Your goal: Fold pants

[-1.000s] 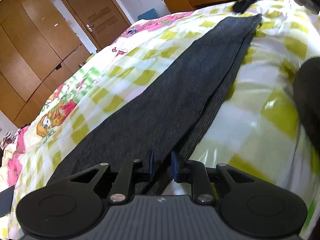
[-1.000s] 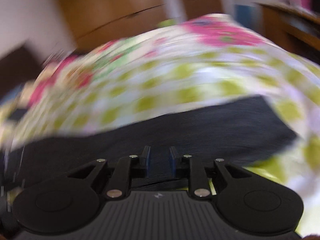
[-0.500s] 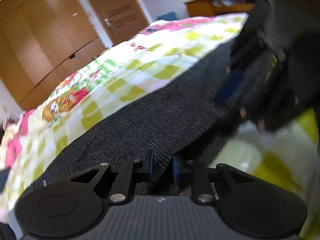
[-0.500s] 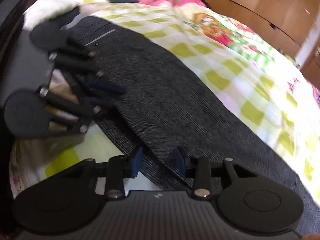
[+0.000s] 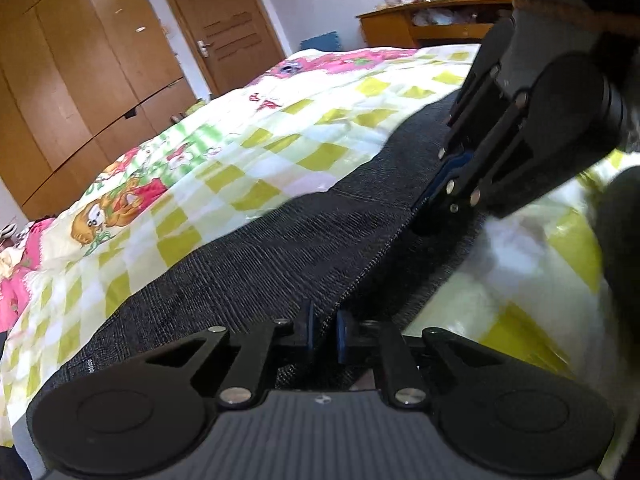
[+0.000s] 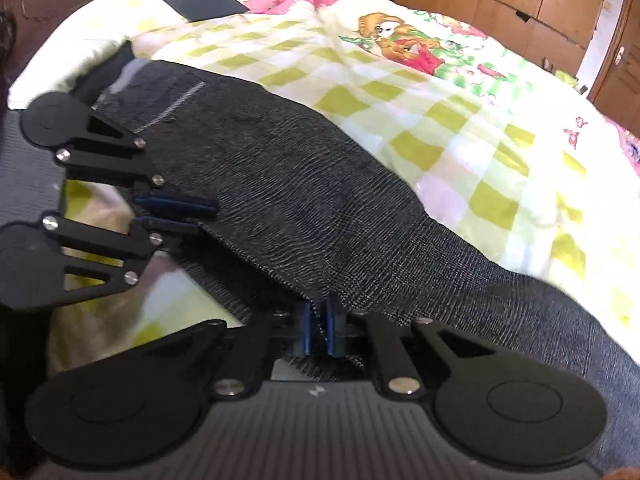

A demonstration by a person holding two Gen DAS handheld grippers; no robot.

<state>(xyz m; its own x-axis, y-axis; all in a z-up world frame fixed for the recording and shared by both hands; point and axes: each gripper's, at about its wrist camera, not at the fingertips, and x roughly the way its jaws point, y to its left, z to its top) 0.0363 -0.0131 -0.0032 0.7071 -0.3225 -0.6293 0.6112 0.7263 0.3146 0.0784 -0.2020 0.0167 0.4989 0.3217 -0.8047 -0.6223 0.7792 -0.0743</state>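
Left gripper (image 5: 324,330) and right gripper (image 6: 318,330) each clamp narrow on the near seam edge of the dark pants (image 5: 248,276), which lie lengthwise on the bed w/ the top leg lifted off the lower one. Risk: grips are shallow, at the fabric edge only, so uneven pull btwn hands may slip the seam out or drag the lower leg askew. Surface: soft yellow-check cartoon bedsheet (image 6: 460,128); rm has wood wardrobe (image 5: 68,72), door (image 5: 224,24), desk (image 5: 420,24).
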